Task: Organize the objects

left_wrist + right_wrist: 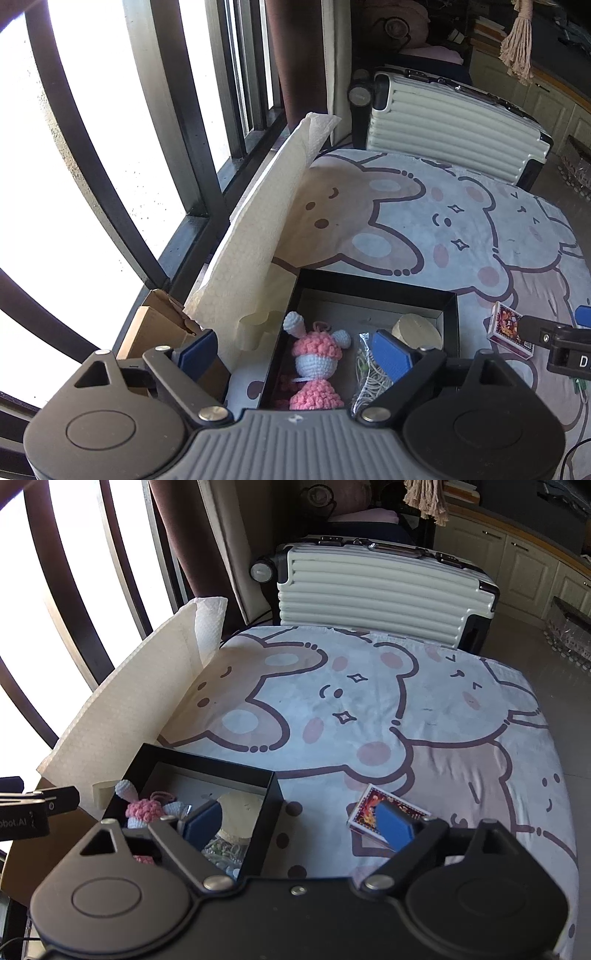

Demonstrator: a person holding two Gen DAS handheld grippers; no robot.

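Observation:
A black box (pixel 448 314) (pixel 275 794) lies on the cartoon blanket. Inside are a pink and white crochet doll (pixel 317 365) (pixel 144 808), a cream round lid (pixel 417 330) (pixel 240 808) and a clear bag of cords (pixel 367 376) (pixel 225 853). A patterned card box (pixel 508 328) (pixel 373 805) lies on the blanket right of the black box. My left gripper (pixel 295 354) is open and empty above the doll. My right gripper (pixel 299 827) is open and empty, straddling the black box's right wall, its right finger over the card box.
A white foam sheet (pixel 255 229) (pixel 122 716) leans along the window side. A cardboard box (pixel 155 328) sits left of it. A ribbed white suitcase (pixel 454 125) (pixel 380 590) stands behind the blanket-covered table (pixel 369 701). Cabinets (pixel 517 561) line the far right.

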